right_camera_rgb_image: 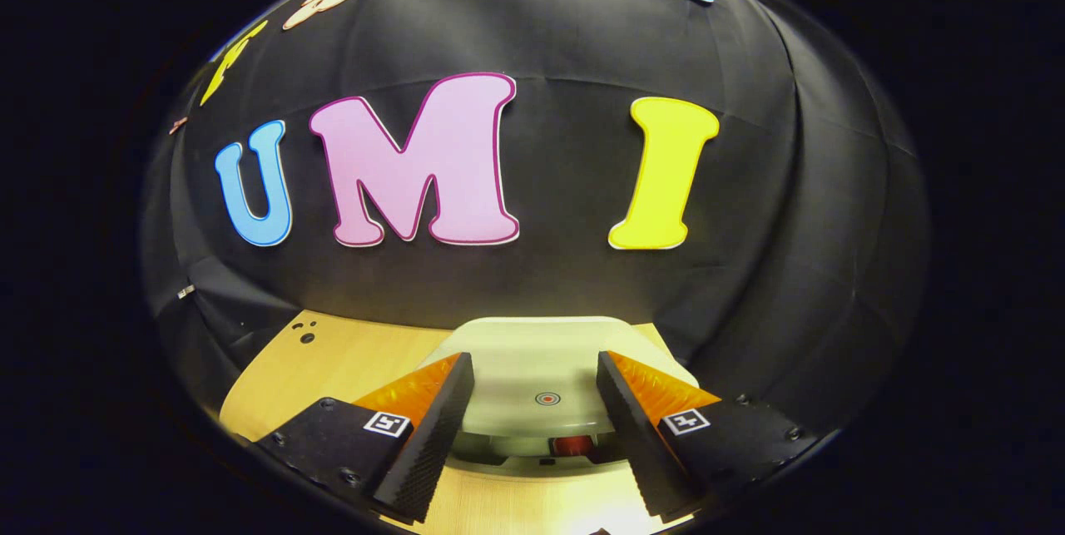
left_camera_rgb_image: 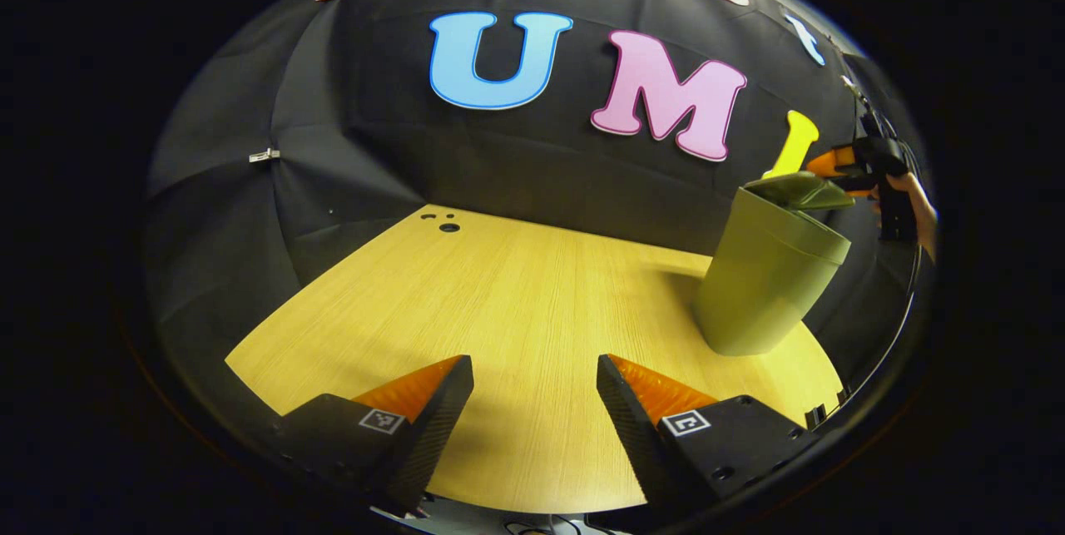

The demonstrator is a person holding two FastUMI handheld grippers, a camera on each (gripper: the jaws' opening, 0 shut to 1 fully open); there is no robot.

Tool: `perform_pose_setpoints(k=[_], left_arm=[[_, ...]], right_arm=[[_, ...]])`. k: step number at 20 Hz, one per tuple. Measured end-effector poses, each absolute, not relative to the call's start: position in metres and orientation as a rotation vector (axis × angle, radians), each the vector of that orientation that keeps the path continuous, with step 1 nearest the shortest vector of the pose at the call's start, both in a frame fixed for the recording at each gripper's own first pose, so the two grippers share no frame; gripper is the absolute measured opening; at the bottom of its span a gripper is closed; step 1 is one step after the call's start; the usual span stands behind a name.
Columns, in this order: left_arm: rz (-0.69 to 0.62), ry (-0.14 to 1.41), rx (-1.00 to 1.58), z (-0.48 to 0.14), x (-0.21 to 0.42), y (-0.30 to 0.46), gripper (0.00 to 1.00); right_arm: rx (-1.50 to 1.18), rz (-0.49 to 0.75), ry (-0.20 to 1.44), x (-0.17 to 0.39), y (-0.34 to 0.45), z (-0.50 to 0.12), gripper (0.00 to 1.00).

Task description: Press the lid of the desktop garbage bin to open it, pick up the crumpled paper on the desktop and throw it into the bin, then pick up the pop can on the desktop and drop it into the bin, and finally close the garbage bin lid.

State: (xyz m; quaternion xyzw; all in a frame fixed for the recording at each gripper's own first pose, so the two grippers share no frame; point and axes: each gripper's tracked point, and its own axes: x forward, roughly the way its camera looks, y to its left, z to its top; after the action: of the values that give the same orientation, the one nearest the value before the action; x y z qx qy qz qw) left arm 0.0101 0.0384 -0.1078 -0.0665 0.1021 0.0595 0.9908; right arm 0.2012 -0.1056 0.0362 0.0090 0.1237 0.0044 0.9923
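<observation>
Final step in hand, by my read: closing the lid (right_camera_rgb_image: 532, 377) of the green bin (left_camera_rgb_image: 765, 285), which stands at the table's (left_camera_rgb_image: 499, 310) right edge. Lid tilted, partly raised; something red visible under it. Right gripper (right_camera_rgb_image: 532, 427) above the lid, jaws wide, empty. Left gripper (left_camera_rgb_image: 532, 410) wide, empty, over bare table. Next: press lid down flat
</observation>
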Motion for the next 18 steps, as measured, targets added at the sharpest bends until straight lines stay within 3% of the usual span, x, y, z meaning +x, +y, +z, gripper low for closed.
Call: perform_pose_setpoints(k=[18], left_arm=[[0.160,0.214,-0.143,-0.129,-0.042,0.055,0.96]], right_arm=[[0.026,-0.001,0.303,0.181,-0.103,-0.010,0.97]])
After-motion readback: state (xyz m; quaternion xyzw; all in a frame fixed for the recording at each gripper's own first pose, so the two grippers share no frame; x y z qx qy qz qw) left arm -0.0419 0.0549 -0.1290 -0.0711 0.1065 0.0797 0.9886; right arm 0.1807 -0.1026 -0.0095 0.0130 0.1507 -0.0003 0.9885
